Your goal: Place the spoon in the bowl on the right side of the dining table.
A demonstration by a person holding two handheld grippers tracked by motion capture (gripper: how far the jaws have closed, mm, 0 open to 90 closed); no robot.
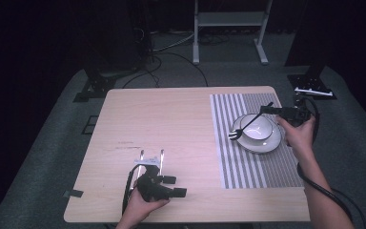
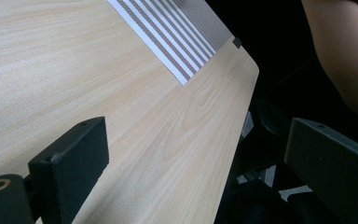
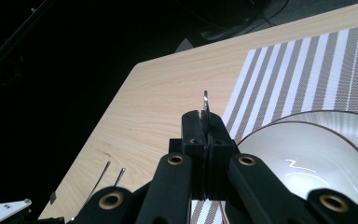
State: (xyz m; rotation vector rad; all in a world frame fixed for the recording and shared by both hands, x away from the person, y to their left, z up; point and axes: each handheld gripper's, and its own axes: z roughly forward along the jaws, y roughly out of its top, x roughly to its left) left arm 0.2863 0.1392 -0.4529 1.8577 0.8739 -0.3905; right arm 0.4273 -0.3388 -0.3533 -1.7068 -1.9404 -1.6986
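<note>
A fork [image 1: 246,125] slants over a white bowl [image 1: 259,130] that sits on a white plate [image 1: 277,140] on the striped placemat [image 1: 257,167]. Its tines hang over the bowl's left rim. My right gripper [image 1: 268,109] is shut on the fork's handle. In the right gripper view its jaws [image 3: 207,128] pinch the thin handle [image 3: 205,99], with the bowl [image 3: 307,163] just to the right below. My left gripper [image 1: 174,186] rests low over the near-left part of the wooden table [image 1: 162,119], open with nothing between its fingers [image 2: 198,140].
A metal stand [image 1: 228,19], two dark tripod feet [image 1: 95,86] [image 1: 312,86] and cables lie on the carpet beyond the table. A strip of dark tape [image 1: 74,193] marks the table's near-left edge. The placemat [image 2: 168,28] reaches toward the table's near-right corner.
</note>
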